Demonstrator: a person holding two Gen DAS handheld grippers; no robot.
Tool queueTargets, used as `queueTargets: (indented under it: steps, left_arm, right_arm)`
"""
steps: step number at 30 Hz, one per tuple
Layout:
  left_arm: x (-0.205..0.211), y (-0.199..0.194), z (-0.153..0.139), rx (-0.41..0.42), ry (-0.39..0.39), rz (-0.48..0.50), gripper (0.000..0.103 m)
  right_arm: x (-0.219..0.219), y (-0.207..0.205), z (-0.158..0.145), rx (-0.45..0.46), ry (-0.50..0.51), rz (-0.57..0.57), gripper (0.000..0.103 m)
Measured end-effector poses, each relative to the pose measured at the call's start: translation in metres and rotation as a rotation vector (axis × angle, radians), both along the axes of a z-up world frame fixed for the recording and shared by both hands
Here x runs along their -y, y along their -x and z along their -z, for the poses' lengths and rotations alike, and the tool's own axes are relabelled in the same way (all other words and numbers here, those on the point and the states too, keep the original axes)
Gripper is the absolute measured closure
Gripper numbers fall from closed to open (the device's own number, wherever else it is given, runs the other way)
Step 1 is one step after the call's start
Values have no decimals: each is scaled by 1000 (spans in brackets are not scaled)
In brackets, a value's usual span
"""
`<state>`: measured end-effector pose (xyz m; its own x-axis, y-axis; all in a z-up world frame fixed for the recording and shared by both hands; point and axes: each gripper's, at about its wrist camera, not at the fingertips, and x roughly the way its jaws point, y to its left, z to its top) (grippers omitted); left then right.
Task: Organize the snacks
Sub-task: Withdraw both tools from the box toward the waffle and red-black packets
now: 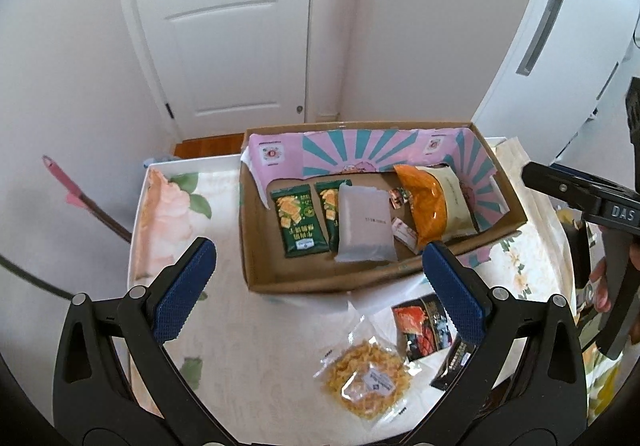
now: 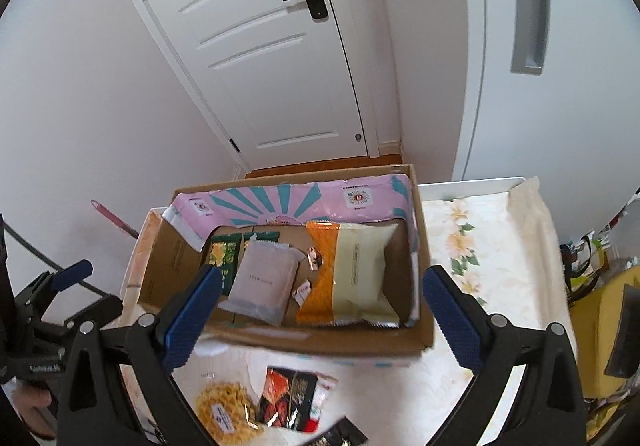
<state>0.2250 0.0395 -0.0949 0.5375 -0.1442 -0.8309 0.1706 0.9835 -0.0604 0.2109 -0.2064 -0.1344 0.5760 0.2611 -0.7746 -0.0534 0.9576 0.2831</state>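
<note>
A cardboard box (image 1: 280, 278) (image 2: 320, 342) sits on a floral-covered table (image 1: 256, 366). Inside lie two green snack packs (image 1: 298, 220), a pale grey pack (image 1: 364, 224) (image 2: 264, 280), an orange-and-cream bag (image 1: 436, 206) (image 2: 352, 270) and small wrapped sweets (image 1: 404, 232). In front of the box lie a clear bag of yellow crisps (image 1: 366, 378) (image 2: 226, 412), a black-and-red pack (image 1: 424, 324) (image 2: 292, 398) and a black pack (image 1: 456, 364). My left gripper (image 1: 320, 290) is open and empty above the table. My right gripper (image 2: 320, 318) is open and empty above the box's near edge.
A white door (image 1: 224, 26) and walls stand behind the table. A pink-handled tool (image 1: 76, 194) leans at the left. A white cabinet (image 1: 560, 46) is at the right. Bags and a yellow thing (image 2: 600, 326) sit right of the table.
</note>
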Motion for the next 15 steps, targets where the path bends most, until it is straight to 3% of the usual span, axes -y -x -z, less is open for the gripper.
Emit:
queueTargets:
  steps: [9, 15]
  left_arm:
    - [-7, 46, -8, 13, 5, -68, 0]
    - [-19, 78, 3, -33, 30, -123, 0]
  right_arm:
    - [4, 45, -19, 35, 32, -60, 3]
    - [-2, 76, -16, 50, 57, -110, 3]
